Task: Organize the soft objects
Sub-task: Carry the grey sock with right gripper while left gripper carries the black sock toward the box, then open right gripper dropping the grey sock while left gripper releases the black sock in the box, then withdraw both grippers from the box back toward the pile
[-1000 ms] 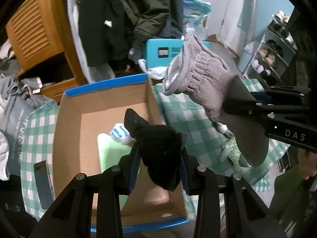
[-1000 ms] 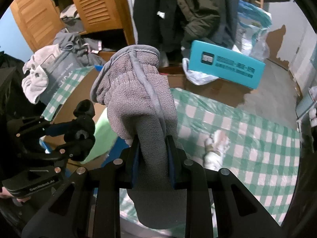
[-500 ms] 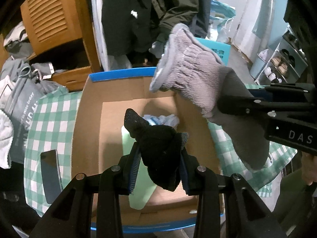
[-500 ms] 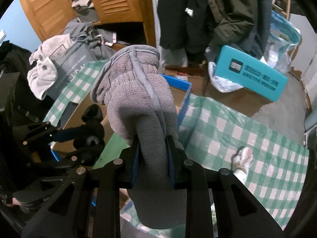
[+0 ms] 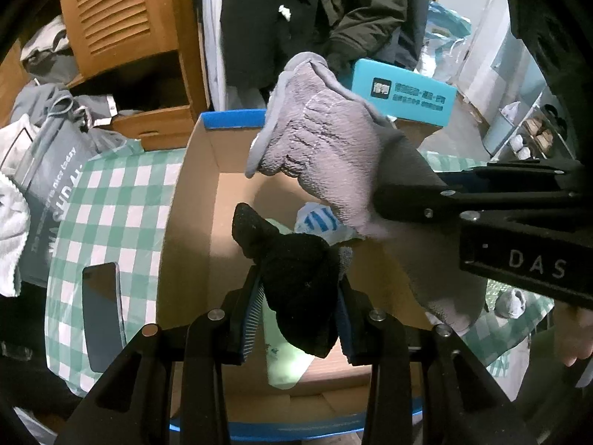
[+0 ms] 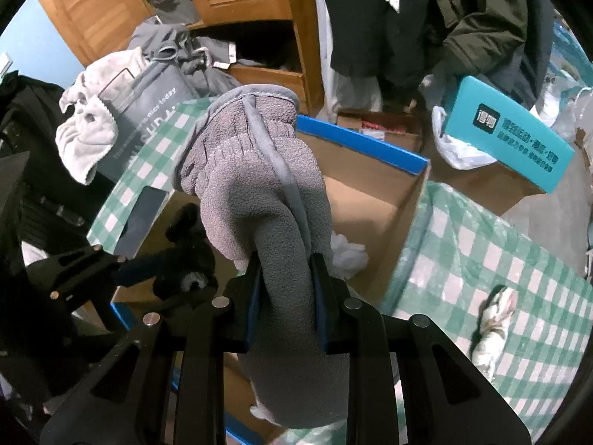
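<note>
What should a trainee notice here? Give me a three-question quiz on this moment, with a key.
1. True or false: the left gripper is shut on a black knit item.
2. What does the right gripper hold? A) a white towel B) a grey fleece glove C) a teal box
3. Name one thing that already lies inside the cardboard box.

Key
1. True: its pads press on the item from both sides, above the box.
2. B: the grey fleece glove is clamped between its pads.
3. The blue-and-white striped cloth or the pale green item.
</note>
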Demonstrator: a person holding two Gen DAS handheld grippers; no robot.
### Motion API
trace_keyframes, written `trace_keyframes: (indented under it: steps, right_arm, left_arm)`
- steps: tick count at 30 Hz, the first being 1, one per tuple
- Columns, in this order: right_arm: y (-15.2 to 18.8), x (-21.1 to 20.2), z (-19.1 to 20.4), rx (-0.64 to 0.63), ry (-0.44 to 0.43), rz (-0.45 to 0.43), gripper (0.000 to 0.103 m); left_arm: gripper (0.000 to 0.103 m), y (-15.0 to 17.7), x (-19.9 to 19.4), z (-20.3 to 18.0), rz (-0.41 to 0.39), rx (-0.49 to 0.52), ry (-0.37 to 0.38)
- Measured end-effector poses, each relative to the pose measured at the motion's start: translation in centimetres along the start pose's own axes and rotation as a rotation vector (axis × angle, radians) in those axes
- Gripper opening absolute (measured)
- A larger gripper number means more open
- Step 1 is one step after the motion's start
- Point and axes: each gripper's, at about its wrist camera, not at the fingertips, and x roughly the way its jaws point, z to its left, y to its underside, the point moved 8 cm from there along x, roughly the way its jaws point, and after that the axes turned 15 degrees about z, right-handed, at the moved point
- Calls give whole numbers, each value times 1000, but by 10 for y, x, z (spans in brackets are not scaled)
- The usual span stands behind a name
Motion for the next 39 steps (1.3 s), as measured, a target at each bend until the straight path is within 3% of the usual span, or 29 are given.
trace_keyframes:
  steps: [3, 8, 13, 18, 24, 39]
  right_arm:
    - [-2, 7, 6, -17, -9, 7, 23]
    - [-2, 13, 12, -30, -12, 15, 38]
    - [-5, 3, 12, -39, 7, -20, 38]
    - [-4, -4, 3, -18, 19, -34, 49]
    - [5, -11, -9, 4, 29, -36, 54]
    - [32, -33, -41, 51, 32, -60, 61]
  left_arm:
    - [37, 2, 5, 3, 18, -10, 1]
    - [39, 3, 6, 5, 24, -18, -23]
    - [43, 3, 2, 6, 16, -24, -24]
    - [59, 2, -5, 4, -6, -14, -37]
    - [67, 1, -9, -4, -20, 13, -51]
    - [68, 1, -12, -37, -5, 79, -40]
